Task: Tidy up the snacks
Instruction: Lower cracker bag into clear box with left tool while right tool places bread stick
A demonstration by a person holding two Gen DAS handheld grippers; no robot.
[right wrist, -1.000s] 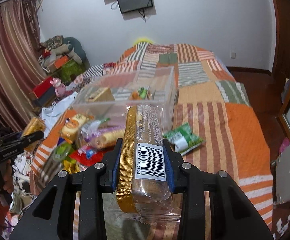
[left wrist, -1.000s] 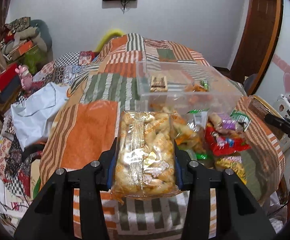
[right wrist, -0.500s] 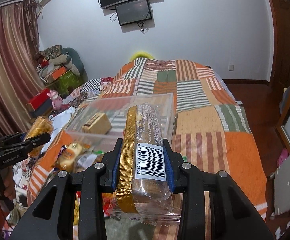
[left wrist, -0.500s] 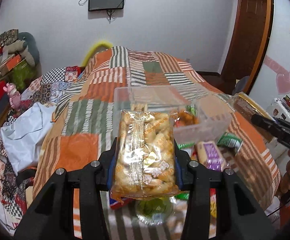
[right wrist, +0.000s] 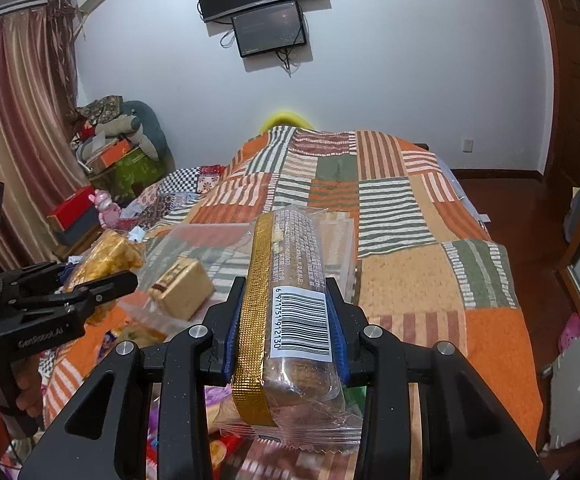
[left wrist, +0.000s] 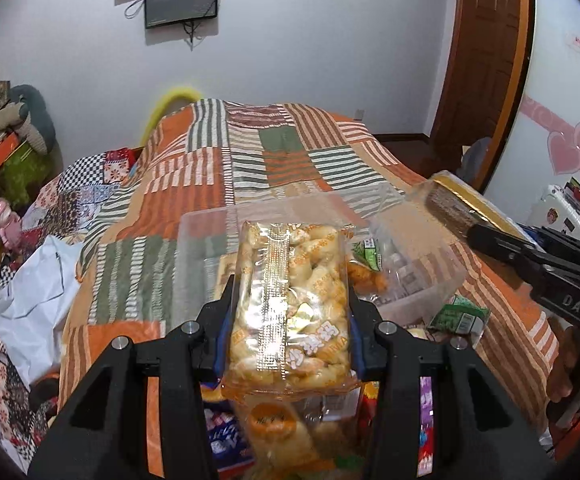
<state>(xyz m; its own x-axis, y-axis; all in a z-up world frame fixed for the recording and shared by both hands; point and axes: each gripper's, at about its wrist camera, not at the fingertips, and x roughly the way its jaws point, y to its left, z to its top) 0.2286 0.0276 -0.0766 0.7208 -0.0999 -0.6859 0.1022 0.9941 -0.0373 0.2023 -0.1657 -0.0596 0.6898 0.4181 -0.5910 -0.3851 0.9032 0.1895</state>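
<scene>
My left gripper (left wrist: 287,300) is shut on a clear bag of golden puffed snacks (left wrist: 290,304), held above the near edge of a clear plastic bin (left wrist: 422,276) on the bed. My right gripper (right wrist: 285,320) is shut on a long clear pack of brown cakes with a gold strip and barcode (right wrist: 290,300), held over the same bin (right wrist: 197,240). The bin holds a tan boxed snack (right wrist: 183,288), an orange snack (left wrist: 366,280) and a green packet (left wrist: 366,252). Each gripper shows in the other view, the right one (left wrist: 546,276) and the left one (right wrist: 61,300).
Loose snack packets (left wrist: 458,316) lie on the patchwork bedspread (left wrist: 249,168) in front of the bin and under the grippers. A white plastic bag (left wrist: 37,280) lies left of the bed. Boxes and clothes (right wrist: 109,152) pile by the curtain. A door (left wrist: 486,60) is at right.
Both grippers have risen and moved forward over the bin with their packs still held. The loose snack pile has dropped lower in both views.
</scene>
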